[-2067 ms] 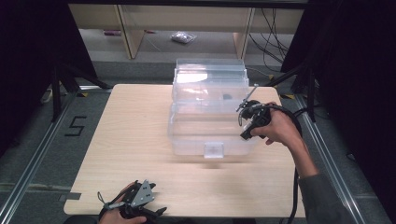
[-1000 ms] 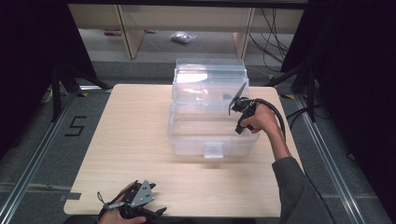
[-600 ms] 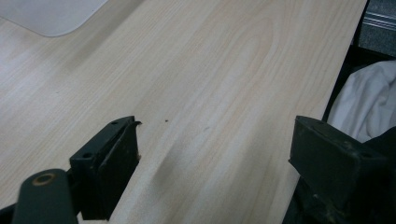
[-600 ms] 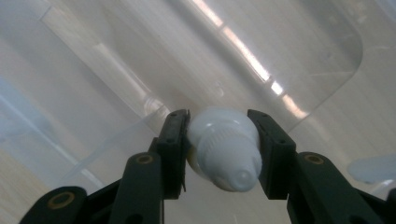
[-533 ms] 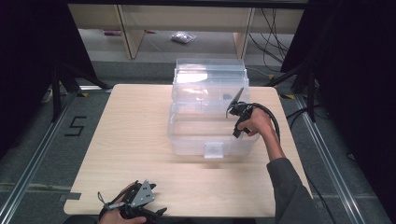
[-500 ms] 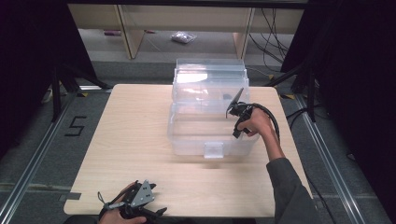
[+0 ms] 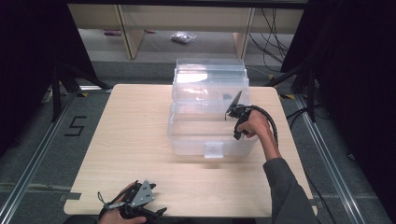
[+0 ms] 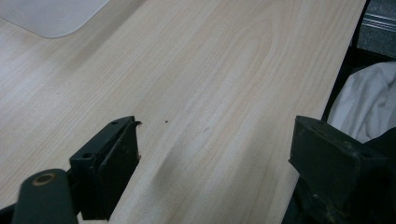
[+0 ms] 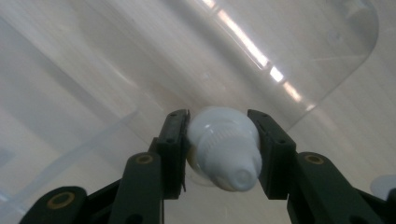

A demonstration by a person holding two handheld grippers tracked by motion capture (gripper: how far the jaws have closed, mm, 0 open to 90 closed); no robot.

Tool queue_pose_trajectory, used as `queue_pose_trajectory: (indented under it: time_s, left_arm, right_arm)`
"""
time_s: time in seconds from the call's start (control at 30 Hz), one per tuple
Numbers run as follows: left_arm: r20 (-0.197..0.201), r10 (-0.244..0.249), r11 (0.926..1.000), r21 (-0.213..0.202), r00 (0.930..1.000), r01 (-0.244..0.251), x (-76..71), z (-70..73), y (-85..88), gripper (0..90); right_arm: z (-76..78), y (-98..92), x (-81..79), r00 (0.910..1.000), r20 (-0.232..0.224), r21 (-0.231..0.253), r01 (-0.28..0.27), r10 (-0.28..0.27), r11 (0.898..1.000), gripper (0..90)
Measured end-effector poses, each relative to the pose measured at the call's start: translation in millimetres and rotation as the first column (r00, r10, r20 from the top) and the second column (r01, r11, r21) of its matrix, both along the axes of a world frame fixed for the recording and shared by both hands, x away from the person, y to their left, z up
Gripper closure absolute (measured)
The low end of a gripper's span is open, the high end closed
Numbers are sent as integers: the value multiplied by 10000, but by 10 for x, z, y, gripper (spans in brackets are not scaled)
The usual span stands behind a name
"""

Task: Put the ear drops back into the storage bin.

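Observation:
A clear plastic box (image 7: 187, 135) stands mid-table, its lid (image 7: 210, 74) raised at the back. My right gripper (image 7: 237, 122) hangs over the box's right side, held by a hand. In the right gripper view, the right gripper (image 9: 218, 126) is shut on a white bulb (image 9: 224, 149) with a ribbed neck, and the box's clear floor (image 9: 140, 70) lies just beneath it. My left gripper (image 7: 140, 205) rests at the table's front edge. Its jaws stand wide apart over bare wood in the left gripper view, where the left gripper (image 8: 215, 135) is open with nothing between them.
The wooden table (image 7: 130, 121) has free room left of the box and in front of it. A white cloth (image 8: 369, 107) lies beyond the table edge by my left gripper. Shelves (image 7: 140, 28) and cables (image 7: 275, 37) sit on the floor behind the table.
My right gripper has moved left from the box's right edge and sunk over the box, still shut on the white bulb. The left gripper has stayed in place.

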State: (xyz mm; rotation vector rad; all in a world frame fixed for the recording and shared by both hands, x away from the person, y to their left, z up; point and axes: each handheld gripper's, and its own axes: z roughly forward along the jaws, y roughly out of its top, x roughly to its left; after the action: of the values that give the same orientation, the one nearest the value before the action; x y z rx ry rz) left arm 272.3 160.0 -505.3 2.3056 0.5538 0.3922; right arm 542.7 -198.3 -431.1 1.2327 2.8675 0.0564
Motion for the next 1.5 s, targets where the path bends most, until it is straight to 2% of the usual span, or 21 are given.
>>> queue_pose_trajectory:
  time_s: [0.03, 0.13, 0.2, 0.23, 0.33, 0.63, 0.67, 0.7, 0.77, 0.8, 0.83, 0.87, 1.0, 1.03, 1.1, 1.17, 1.2, 1.23, 1.27, 1.37, 1.5]
  left_arm:
    - [-10, 6, 10000, 15, 10000, -6, 0, 0, 1, 151]
    - [-12, -16, 10000, 13, 10000, 16, -1, 0, -1, 151]
    - [12, -45, 10000, -3, 10000, 45, -5, 4, -3, 151]
    - [-130, 91, 9998, -184, 9999, -93, -16, -6, -11, 151]
    - [-18, -7, 9999, -136, 10000, 7, -4, -6, -8, 151]
    - [-3, -13, 9999, -167, 10000, 13, -6, -5, -9, 151]
    - [-4, -9, 9999, -151, 10000, 9, -5, -6, -9, 151]
    - [-10, -10, 9999, -151, 10000, 10, -5, -7, -9, 151]
    - [10, -19, 9999, -154, 10000, 19, -6, -3, -9, 151]
    - [13, -22, 9999, -159, 10000, 22, -6, -2, -9, 151]
    - [7, -20, 9999, -164, 10000, 20, -6, -3, -10, 151]
    - [1, -14, 9999, -163, 10000, 14, -7, -5, -10, 151]
    - [-110, 86, 9998, -181, 9999, -88, -14, -9, -16, 151]
    - [103, 155, 9999, -60, 9998, -154, -13, 3, -12, 151]
    - [-38, 91, 9996, -259, 10000, -92, -18, -5, -15, 151]
    - [25, 7, 9998, -212, 10000, -6, -12, -2, -13, 151]
    - [-32, 71, 9996, -261, 10000, -72, -17, -7, -16, 151]
    - [-52, 94, 9996, -271, 9999, -95, -18, -9, -17, 151]
    - [8, -120, 9999, -27, 9999, 120, -2, 0, -5, 151]
    - [14, 29, 9999, -106, 10000, -28, -11, 6, -8, 151]
    - [38, 28, 9998, -200, 10000, -28, -10, -2, -12, 151]
  right_arm:
    - [-14, 9, -8, 9999, -15, 115, 123, -123, 9999, 602]
    - [-32, 17, -9, 9999, -5, -154, 104, -104, 9998, 601]
    - [-48, 3, 16, 9996, 63, -235, -278, 280, 9993, 602]
    - [-52, 11, 13, 9998, -10, -206, -211, 211, 9996, 602]
    - [-65, 27, 0, 9999, -115, -225, -4, 2, 9997, 601]
    - [-56, 28, -27, 9998, -208, -255, -43, 38, 9997, 600]
    - [-45, 14, -18, 9995, -87, -287, -310, 308, 9991, 599]
    - [-29, 18, -34, 9999, -163, -287, -62, 57, 9996, 599]
    - [-17, -4, -35, 9998, 3, -297, -214, 214, 9993, 593]
    - [0, -6, -49, 10000, -87, -243, 3, -6, 9997, 585]
    - [25, -18, -41, 9996, 97, -292, -251, 254, 9993, 576]
    - [54, -7, -64, 10000, 39, -125, 89, -89, 9999, 571]
    - [177, -9, -105, 9990, 445, 31, 34, -36, 10000, 525]
    - [222, -13, -113, 9992, 403, 61, 22, -24, 10000, 511]
    - [301, -22, -138, 9969, 788, 186, 6, -21, 9998, 494]
    - [362, -21, -184, 9967, 795, 299, 124, -147, 9995, 476]
    - [412, 0, -216, 9960, 747, 281, 474, -494, 9985, 470]
    - [439, -22, -223, 9953, 943, 441, 197, -238, 9988, 466]
    - [467, -25, -252, 9940, 1048, 569, 265, -324, 9980, 458]
    - [552, -49, -332, 9896, 1437, 826, -135, 15, 9965, 414]
    - [644, -69, -432, 9861, 1657, 1290, -379, 161, 9909, 390]
